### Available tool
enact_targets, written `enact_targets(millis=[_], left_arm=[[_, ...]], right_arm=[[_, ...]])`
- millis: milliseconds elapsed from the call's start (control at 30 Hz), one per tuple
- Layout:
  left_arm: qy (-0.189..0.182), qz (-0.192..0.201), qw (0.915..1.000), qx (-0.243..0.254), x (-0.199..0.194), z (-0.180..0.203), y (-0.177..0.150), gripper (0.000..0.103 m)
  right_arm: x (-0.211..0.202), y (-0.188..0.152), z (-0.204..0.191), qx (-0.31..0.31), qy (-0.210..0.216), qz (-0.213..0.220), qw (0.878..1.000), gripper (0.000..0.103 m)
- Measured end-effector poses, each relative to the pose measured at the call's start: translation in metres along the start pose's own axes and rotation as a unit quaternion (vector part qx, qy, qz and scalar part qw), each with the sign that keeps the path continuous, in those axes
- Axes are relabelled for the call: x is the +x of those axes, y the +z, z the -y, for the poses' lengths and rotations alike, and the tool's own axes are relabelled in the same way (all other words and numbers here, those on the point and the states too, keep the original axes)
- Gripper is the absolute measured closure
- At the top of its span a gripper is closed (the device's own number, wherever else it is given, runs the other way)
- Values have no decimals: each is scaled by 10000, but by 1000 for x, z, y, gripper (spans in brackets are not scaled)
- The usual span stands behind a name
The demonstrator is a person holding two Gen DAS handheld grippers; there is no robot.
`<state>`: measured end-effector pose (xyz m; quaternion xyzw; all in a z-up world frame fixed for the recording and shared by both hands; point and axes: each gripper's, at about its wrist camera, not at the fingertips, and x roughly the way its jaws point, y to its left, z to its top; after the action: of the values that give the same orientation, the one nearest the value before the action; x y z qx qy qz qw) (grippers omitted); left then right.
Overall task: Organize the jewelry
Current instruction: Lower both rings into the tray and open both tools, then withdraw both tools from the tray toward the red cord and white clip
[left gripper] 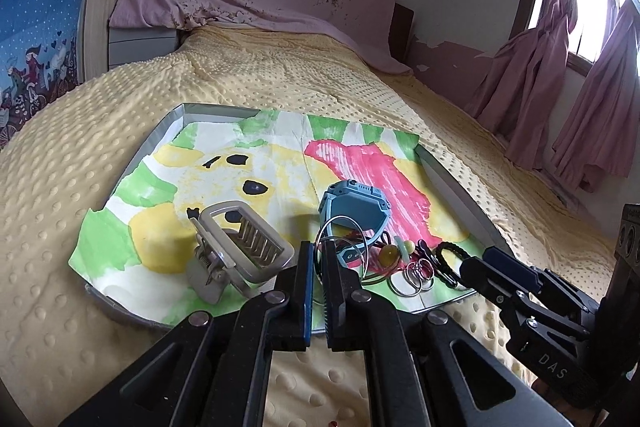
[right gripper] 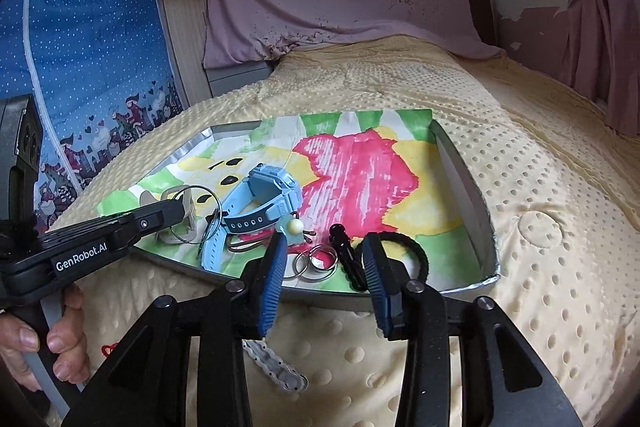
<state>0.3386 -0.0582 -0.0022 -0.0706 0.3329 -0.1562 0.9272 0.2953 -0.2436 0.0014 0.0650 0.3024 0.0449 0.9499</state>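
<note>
A grey tray [left gripper: 208,109] [right gripper: 460,179] lined with a painted paper lies on the yellow blanket. Near its front edge sit a blue watch [left gripper: 348,203] [right gripper: 264,199], several small metal rings [left gripper: 412,275] [right gripper: 316,265], a yellow bead [left gripper: 388,251] [right gripper: 295,225] and a black braided bracelet [left gripper: 448,255] [right gripper: 400,251]. My left gripper [left gripper: 319,251] [right gripper: 182,211] is shut on a large thin silver ring [left gripper: 352,227] [right gripper: 196,211], just above the tray. My right gripper [right gripper: 325,247] [left gripper: 476,261] stands open over the small rings and a black clasp [right gripper: 344,255].
A beige hair claw clip [left gripper: 236,247] lies on the tray's left part. A pale braided bracelet [right gripper: 276,367] rests on the blanket below my right gripper. A person's hand [right gripper: 40,339] grips the left handle. Pink curtains [left gripper: 560,67] hang at the right.
</note>
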Motion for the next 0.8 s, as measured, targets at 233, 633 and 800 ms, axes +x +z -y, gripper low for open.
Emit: enact_targets(millis=[233,633,800], left_arm=[[49,-35,10000,56,-5,2,-1,97],[330,582,9977,74,-43,5,-4,31],[386,1043,9938,32,-77,3,-9,13]], right_arm=[[-20,-2,5,121,-40,217,9997,60],[-52,-7,10,256,-90,617,9977,52],[-84,-9,7,273,-76,1053,9940,35]])
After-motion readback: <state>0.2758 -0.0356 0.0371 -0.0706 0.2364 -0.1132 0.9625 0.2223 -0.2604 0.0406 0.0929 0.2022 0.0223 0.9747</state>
